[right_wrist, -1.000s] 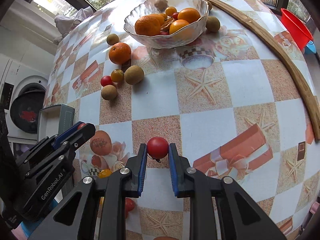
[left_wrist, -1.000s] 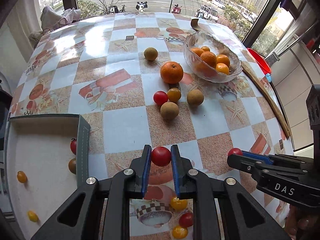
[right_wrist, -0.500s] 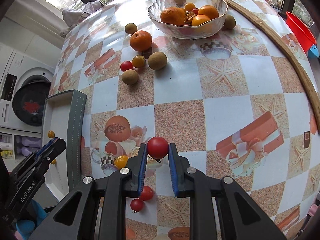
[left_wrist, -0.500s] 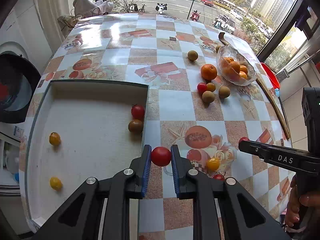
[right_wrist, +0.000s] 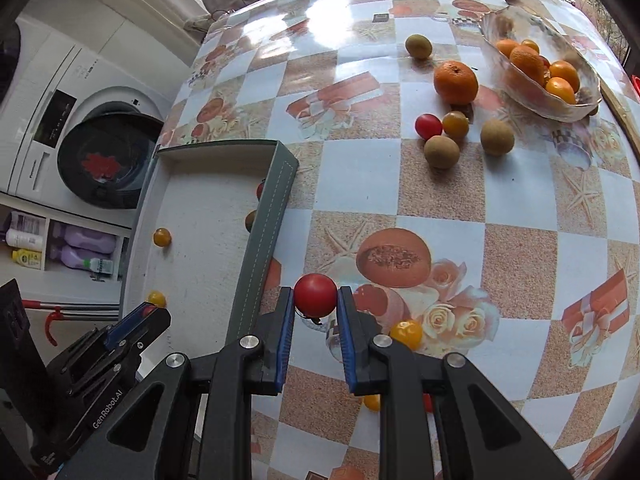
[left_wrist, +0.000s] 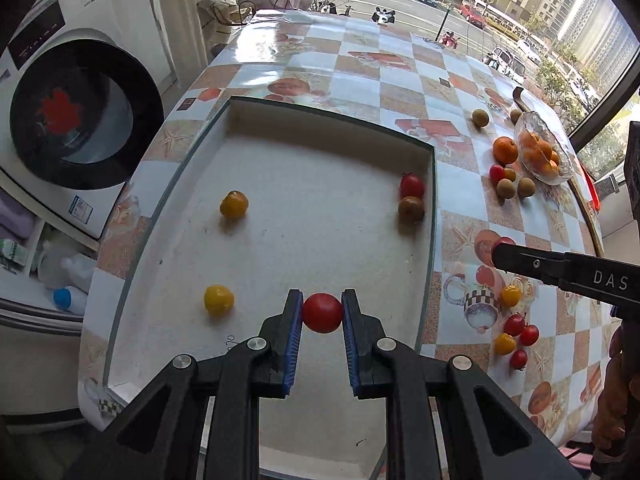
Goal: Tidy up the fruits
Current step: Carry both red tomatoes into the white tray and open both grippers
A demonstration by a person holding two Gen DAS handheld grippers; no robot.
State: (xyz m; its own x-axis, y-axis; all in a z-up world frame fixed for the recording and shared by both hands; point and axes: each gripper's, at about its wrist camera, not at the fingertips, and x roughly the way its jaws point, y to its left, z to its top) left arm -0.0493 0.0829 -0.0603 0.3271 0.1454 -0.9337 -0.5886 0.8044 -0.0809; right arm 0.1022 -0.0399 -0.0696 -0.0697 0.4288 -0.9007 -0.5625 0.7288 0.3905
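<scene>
I count four small fruits in my tray point(left_wrist: 430, 184): two yellow tomatoes point(left_wrist: 218, 299), one red tomato point(left_wrist: 412, 186) and one brownish one point(left_wrist: 411, 209). Upper right I see one loose orange point(right_wrist: 455, 82), three kiwis point(right_wrist: 441, 152), and one glass bowl point(right_wrist: 568, 110) holding perhaps five oranges.

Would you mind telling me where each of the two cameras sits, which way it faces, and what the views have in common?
Left wrist: on the left gripper, looking steeply down over the tray; its fingers pinch a red tomato; the right gripper shows at right.
Right wrist: on the right gripper, looking down over the table beside the tray; it pinches another red tomato; the left gripper shows lower left.
Shared: tray, glass bowl, washing machine.
</scene>
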